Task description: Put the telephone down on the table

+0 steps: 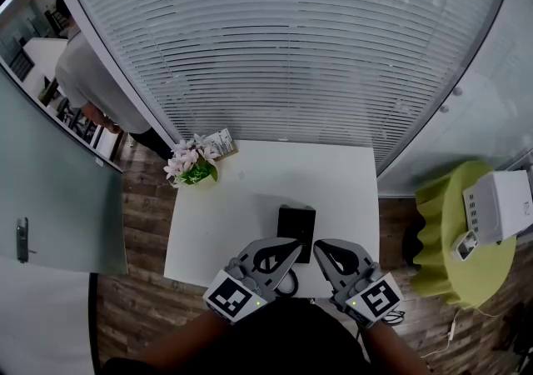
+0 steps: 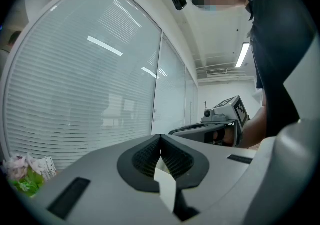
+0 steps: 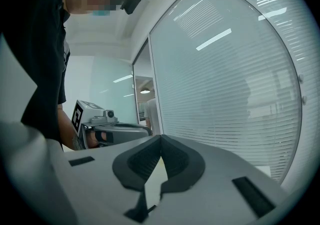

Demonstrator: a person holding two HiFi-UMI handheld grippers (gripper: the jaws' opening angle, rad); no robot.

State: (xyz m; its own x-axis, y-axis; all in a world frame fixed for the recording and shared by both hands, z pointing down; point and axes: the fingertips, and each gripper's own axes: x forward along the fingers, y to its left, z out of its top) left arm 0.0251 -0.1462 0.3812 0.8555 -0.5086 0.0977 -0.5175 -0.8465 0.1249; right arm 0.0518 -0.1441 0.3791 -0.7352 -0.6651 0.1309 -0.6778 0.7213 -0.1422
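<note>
The black telephone [image 1: 296, 226] lies flat on the white table [image 1: 233, 215], near its front edge. My left gripper [image 1: 293, 243] hovers at the phone's near left corner and my right gripper [image 1: 320, 247] just right of it; both tips lean in toward each other. Each is shut with nothing between its jaws. In the left gripper view the shut left gripper [image 2: 161, 138] points level at the blinds, with the right gripper [image 2: 220, 123] beside it. The right gripper view shows the shut right gripper [image 3: 161, 138] and the left gripper [image 3: 107, 126] at its left. Neither gripper view shows the phone.
A pot of pink flowers [image 1: 192, 162] and a small card [image 1: 221, 142] stand at the table's far left corner. White blinds [image 1: 283, 40] back the table. A green round table [image 1: 466, 240] with a white box [image 1: 500, 205] is at the right. A person [image 1: 87, 82] stands far left.
</note>
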